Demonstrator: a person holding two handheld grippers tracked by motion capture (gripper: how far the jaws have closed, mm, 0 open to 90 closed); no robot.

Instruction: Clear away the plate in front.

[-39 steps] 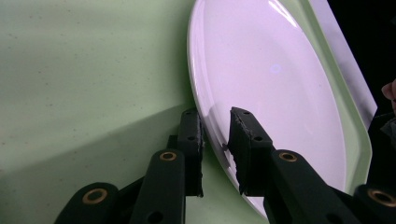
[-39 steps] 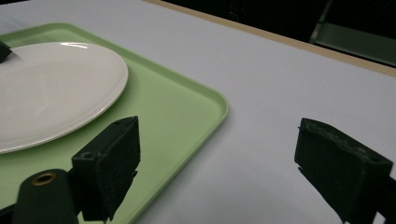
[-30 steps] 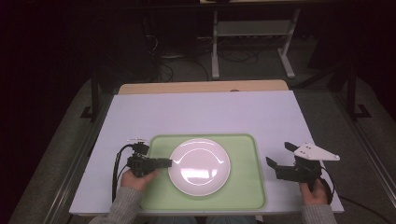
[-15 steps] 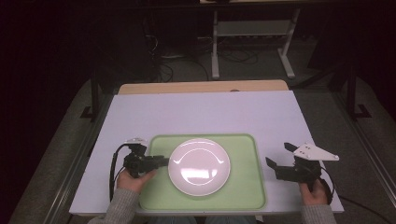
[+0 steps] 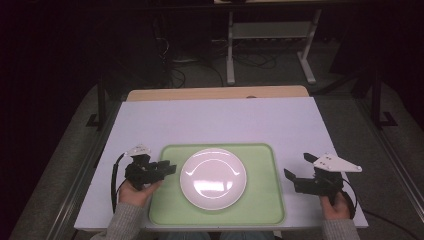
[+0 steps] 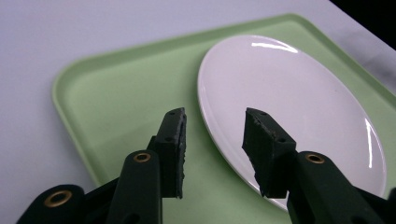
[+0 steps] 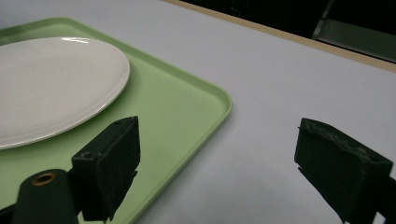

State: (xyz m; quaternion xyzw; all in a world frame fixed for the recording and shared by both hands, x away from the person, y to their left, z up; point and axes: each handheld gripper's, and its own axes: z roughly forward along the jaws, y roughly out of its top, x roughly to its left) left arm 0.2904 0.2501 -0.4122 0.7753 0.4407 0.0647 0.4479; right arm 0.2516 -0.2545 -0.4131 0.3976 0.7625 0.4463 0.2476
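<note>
A white round plate (image 5: 213, 177) lies on a light green tray (image 5: 260, 200) near the table's front edge. My left gripper (image 5: 169, 169) hovers over the tray's left edge, pointing right at the plate and a little short of its rim. Its jaws have just been opening and nothing is pressed between them. In the left gripper view the left gripper (image 6: 214, 122) frames the plate (image 6: 289, 102) rim above the tray (image 6: 121, 93). My right gripper (image 5: 298, 166) stands open on the bare tabletop right of the tray. The right gripper view has the right gripper (image 7: 217, 128) beside the tray (image 7: 177, 107) corner and the plate (image 7: 51, 79).
The table (image 5: 215, 120) has a pale cover with a wooden strip (image 5: 215, 93) at its far edge. A metal stand (image 5: 270, 45) and cables sit on the dark floor beyond. A cable trails from each gripper.
The left gripper has drawn back leftward and slightly upward from the plate's rim, and its jaws stand wider. The right gripper, plate and tray have not moved.
</note>
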